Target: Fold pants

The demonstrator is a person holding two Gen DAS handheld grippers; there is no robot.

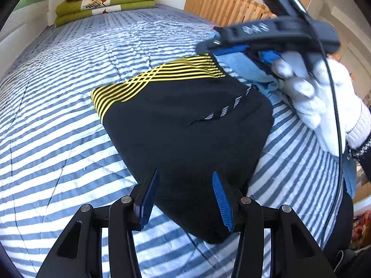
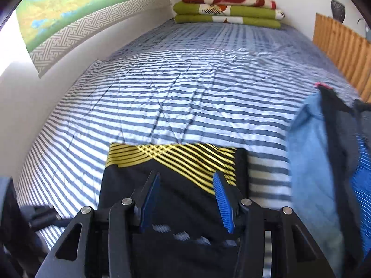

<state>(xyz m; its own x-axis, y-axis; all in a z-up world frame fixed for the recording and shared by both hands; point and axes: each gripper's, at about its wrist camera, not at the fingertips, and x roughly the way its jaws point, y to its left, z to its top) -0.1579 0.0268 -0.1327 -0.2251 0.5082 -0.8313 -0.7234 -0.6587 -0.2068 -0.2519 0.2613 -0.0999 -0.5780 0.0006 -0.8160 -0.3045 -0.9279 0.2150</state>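
Black pants (image 1: 185, 125) lie folded into a compact rectangle on the striped bedspread (image 1: 58, 139), yellow-striped band at the far end. Long axis runs away from the left gripper (image 1: 185, 199), which hangs over the near corner, jaws partly apart, nothing between them. Right gripper (image 2: 186, 200) sits over the far end near the yellow band, jaws likewise parted and empty. Blue garment (image 2: 308, 162) lies just beside, to the right. Fold looks nearly finished; left gripper is nearer the closed edge.
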